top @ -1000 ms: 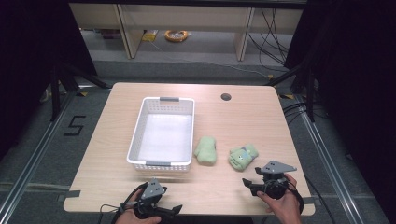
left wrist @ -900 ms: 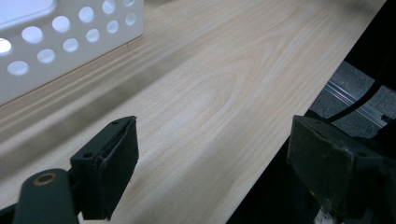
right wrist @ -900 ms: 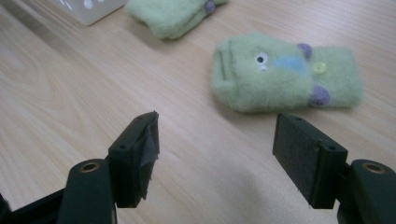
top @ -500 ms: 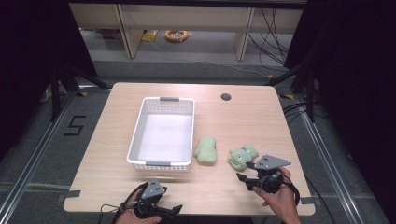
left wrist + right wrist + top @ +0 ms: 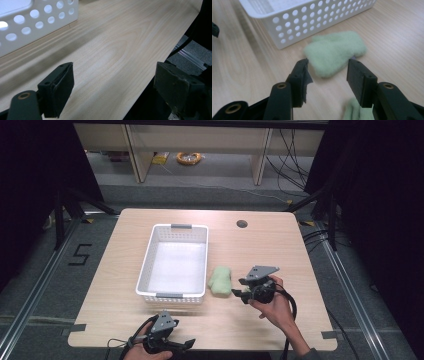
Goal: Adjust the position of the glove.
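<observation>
Across the bench, the one thing that has shifted is the right claw. It has travelled from the lower right of the high view up and leftward to the green pieces at centre right, and now covers the spot where the second green piece lay. Its jaws have just been narrowing and stand half spread; nothing is pressed between the pads. I judge that a pick-up is being lined up and no grasp has been made yet.

The white basket, left of centre, holds nothing. The left claw, at the bottom edge, hangs wide open over bare wood. The green mitten lies flat just right of the basket, just beyond the right claw's tips.
</observation>
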`<state>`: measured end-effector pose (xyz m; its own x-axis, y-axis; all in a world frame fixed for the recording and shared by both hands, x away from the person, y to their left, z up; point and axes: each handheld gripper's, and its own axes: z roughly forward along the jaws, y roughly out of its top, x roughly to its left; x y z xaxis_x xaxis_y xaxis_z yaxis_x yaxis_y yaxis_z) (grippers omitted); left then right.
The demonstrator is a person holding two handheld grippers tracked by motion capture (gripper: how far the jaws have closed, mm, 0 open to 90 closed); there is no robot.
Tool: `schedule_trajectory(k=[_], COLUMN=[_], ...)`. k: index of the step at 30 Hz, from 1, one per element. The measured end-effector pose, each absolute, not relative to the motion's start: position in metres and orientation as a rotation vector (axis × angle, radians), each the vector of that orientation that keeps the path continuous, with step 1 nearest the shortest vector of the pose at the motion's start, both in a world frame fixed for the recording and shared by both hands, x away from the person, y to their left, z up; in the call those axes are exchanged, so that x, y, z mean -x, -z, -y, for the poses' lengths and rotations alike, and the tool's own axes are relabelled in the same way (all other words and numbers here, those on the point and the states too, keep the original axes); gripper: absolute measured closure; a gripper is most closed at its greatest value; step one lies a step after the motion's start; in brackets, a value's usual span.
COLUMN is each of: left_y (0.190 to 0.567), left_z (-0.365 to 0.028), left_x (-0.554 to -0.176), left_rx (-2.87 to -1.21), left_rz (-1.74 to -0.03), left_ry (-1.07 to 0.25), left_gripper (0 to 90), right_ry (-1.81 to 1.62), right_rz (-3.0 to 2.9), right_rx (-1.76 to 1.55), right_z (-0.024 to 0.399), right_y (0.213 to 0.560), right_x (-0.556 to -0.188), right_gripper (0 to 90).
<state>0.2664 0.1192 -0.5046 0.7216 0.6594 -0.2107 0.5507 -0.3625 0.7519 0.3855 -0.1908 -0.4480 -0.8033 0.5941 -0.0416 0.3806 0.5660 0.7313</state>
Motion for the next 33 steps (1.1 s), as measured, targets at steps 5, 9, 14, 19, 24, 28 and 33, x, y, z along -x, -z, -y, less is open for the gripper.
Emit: schedule_trajectory(k=[5,9,14,19,24,28,33], left_y=[0.504,0.504,0.504,0.504,0.503,0.504,0.503], left_z=[-0.122,-0.121,-0.120,-0.120,-0.122,-0.120,-0.120], left_x=[-0.267,-0.267,-0.266,-0.267,-0.268,-0.267,-0.266], left_rx=[-2.070,-2.069,-2.053,-2.052,-2.088,-2.054,-2.047], left_rz=[-0.896,-0.897,-0.917,-0.900,-0.887,-0.898,-0.912], left_ry=[-0.172,-0.170,-0.158,-0.172,-0.182,-0.174,-0.162], left_gripper=[15.7,15.7,15.7,15.7,15.7,15.7,15.7], right_ry=[-1.060,-1.069,-1.056,-1.038,-1.023,-0.996,-0.949], right_rz=[-2.539,-2.530,-2.543,-2.552,-2.572,-2.615,-2.661], right_rx=[-0.799,-0.807,-0.840,-0.856,-0.822,-0.785,-0.796], right_z=[0.180,0.176,0.174,0.170,0.166,0.157,0.147], right_y=[0.450,0.452,0.453,0.457,0.460,0.468,0.474], right_x=[-0.405,-0.415,-0.423,-0.432,-0.439,-0.448,-0.454], right_gripper=[56.1,56.7,57.1,58.2,60.2,63.2,64.0])
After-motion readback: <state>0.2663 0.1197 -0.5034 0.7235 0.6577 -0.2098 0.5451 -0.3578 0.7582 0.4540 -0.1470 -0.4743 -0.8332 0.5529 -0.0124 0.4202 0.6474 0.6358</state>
